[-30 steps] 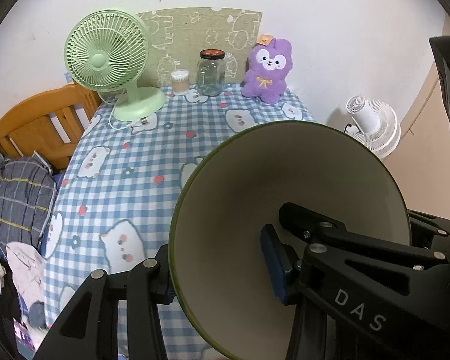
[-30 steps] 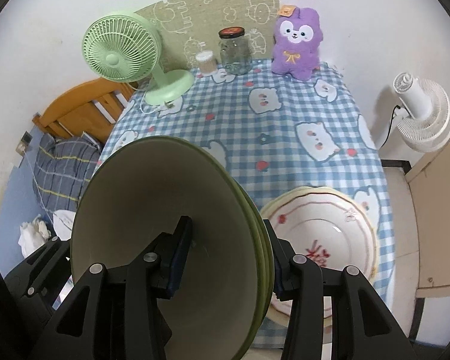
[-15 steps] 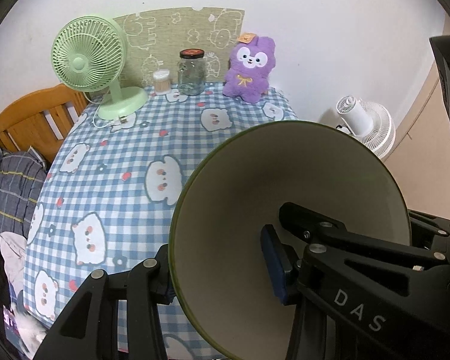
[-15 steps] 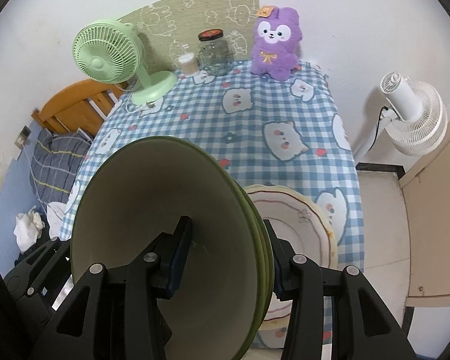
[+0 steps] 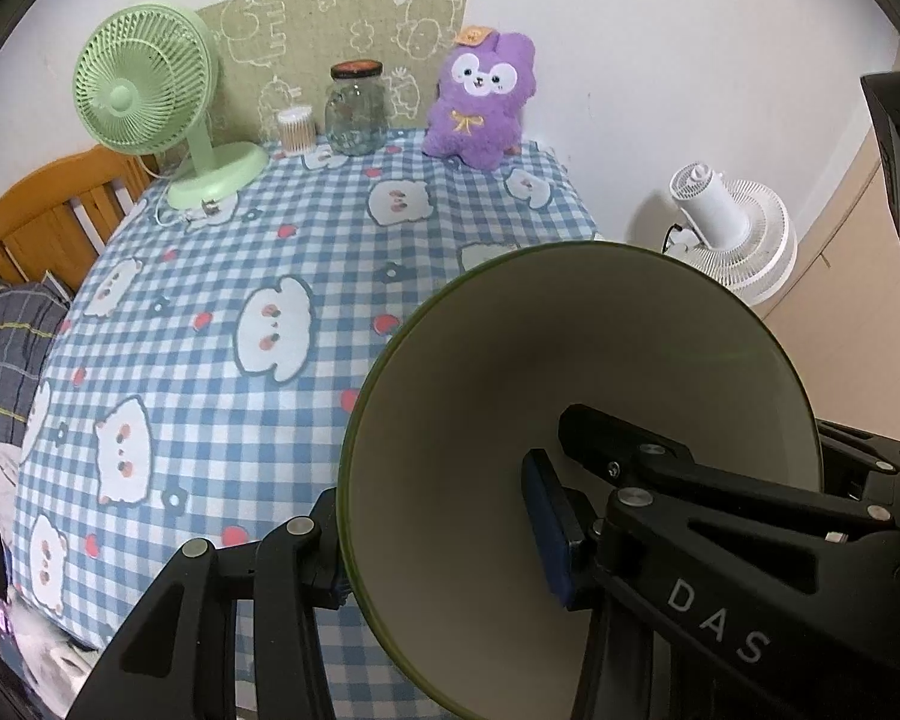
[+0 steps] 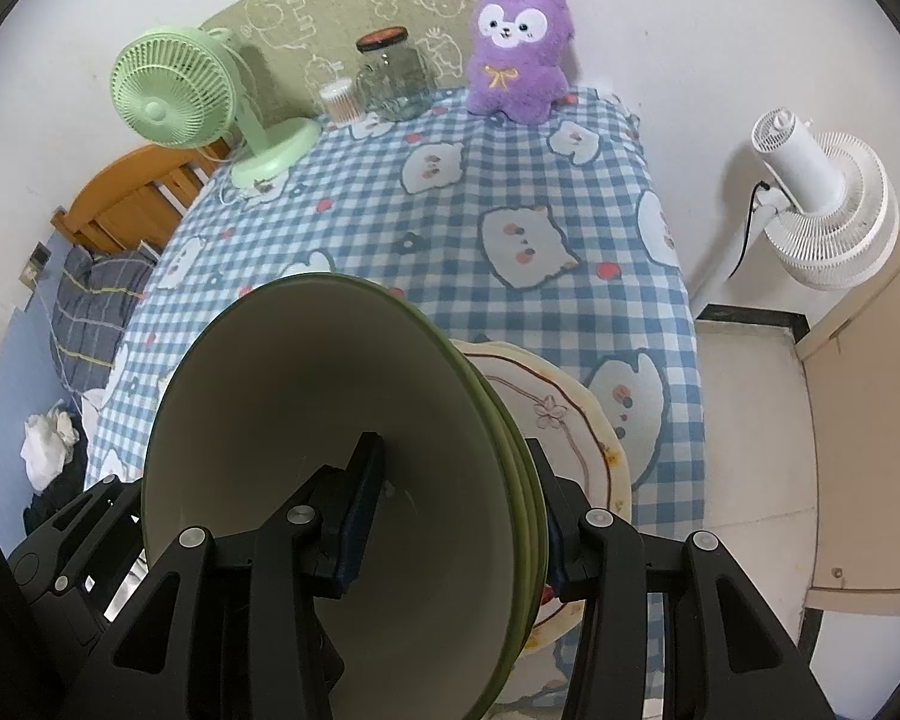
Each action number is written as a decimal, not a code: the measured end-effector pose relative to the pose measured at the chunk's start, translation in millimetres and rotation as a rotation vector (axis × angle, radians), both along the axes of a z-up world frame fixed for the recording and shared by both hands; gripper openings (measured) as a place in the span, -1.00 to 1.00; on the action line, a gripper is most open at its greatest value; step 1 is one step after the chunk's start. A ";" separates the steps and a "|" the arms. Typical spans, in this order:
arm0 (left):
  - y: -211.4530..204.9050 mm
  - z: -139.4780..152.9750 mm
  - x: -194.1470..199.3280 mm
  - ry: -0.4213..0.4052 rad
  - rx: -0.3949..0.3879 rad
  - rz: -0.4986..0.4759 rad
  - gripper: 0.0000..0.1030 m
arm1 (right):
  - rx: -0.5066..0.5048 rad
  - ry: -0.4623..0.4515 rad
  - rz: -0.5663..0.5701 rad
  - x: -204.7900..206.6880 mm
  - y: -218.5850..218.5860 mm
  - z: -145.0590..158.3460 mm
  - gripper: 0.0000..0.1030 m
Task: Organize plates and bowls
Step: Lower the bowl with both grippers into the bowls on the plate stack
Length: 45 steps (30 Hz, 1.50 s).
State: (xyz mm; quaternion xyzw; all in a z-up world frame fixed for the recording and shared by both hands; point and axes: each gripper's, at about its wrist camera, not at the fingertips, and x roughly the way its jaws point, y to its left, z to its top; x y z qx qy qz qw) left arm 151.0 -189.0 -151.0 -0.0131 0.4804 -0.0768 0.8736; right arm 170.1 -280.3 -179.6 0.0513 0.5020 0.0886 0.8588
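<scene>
My left gripper [image 5: 444,534] is shut on the rim of a green-edged bowl with a cream inside [image 5: 600,372], held above the table's near right part. My right gripper [image 6: 456,516] is shut on a stack of nested green bowls [image 6: 342,396], gripping their rims together. A cream plate with a red line and flower pattern [image 6: 564,420] lies on the checked tablecloth [image 6: 510,204] near the front right edge, partly hidden behind the stack.
A green desk fan [image 5: 150,102], a cotton-swab pot [image 5: 297,129], a glass jar [image 5: 357,111] and a purple plush toy [image 5: 480,102] stand along the back of the table. A white floor fan [image 6: 822,204] stands to the right; a wooden bed frame [image 5: 48,210] to the left.
Both grippers have shifted over the table with their bowls still held. In the right wrist view the plate has slid nearer and further behind the stack.
</scene>
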 end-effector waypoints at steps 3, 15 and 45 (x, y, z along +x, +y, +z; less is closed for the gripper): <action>-4.4 -7.6 3.7 0.016 0.000 0.000 -0.11 | 0.001 0.019 -0.002 4.5 -5.4 -9.2 -0.05; -16.7 -35.8 14.9 0.073 0.001 0.003 -0.11 | 0.004 0.079 -0.002 18.3 -17.0 -38.9 -0.05; -21.7 -53.5 30.5 0.087 0.029 0.005 -0.10 | 0.034 0.114 -0.012 37.7 -23.3 -60.6 -0.03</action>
